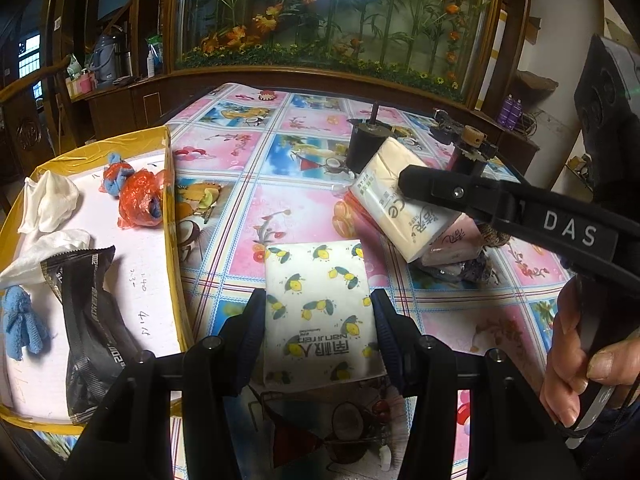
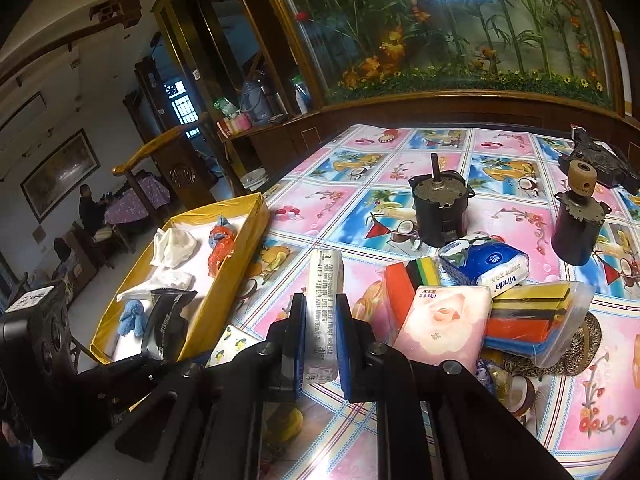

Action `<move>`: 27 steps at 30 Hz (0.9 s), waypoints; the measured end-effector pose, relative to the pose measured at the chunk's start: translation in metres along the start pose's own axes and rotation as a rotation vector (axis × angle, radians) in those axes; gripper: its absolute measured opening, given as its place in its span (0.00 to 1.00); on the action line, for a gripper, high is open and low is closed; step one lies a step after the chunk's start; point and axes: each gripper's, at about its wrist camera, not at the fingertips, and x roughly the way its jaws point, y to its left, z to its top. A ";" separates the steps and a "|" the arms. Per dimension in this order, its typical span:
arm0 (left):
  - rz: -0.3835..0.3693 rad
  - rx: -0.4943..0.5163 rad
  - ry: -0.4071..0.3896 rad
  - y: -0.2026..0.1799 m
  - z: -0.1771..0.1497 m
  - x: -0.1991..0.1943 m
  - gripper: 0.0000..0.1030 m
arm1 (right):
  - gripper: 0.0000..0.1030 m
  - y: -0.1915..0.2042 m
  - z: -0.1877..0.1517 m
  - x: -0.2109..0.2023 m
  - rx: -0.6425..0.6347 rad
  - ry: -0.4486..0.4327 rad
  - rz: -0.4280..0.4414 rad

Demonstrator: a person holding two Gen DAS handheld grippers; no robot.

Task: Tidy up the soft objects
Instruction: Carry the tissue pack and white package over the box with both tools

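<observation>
My left gripper (image 1: 318, 332) is shut on a white tissue pack with a lemon print (image 1: 320, 304), its pads against the pack's two long sides, just right of the yellow box (image 1: 171, 208). My right gripper (image 2: 320, 320) is shut on a cream tissue pack (image 2: 322, 300), seen edge-on and pointing forward. In the left wrist view that cream pack (image 1: 384, 172) hangs tilted over the pile at the right. The yellow box (image 2: 236, 264) holds white cloths (image 1: 48, 200), an orange bag around a blue cloth (image 1: 140, 200), a black packet (image 1: 88, 320) and a blue towel (image 1: 20, 328).
On the flowered tablecloth lie a pink rose tissue pack (image 2: 444, 324), a blue Vinda pack (image 2: 488, 264), two bagged striped sponges (image 2: 536, 316), a steel scrubber (image 2: 584, 344) and two black motors (image 2: 438, 212). A wooden cabinet runs behind the table. A person sits far off at the left.
</observation>
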 end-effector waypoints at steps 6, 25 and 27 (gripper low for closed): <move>-0.013 -0.027 -0.021 0.008 0.008 -0.014 0.50 | 0.14 -0.002 0.001 -0.002 0.014 -0.004 0.001; 0.033 -0.167 -0.110 0.072 0.022 -0.047 0.50 | 0.14 0.004 0.007 -0.004 0.072 -0.048 0.057; 0.037 -0.175 -0.111 0.077 0.022 -0.048 0.50 | 0.14 0.010 0.007 -0.003 0.077 -0.051 0.070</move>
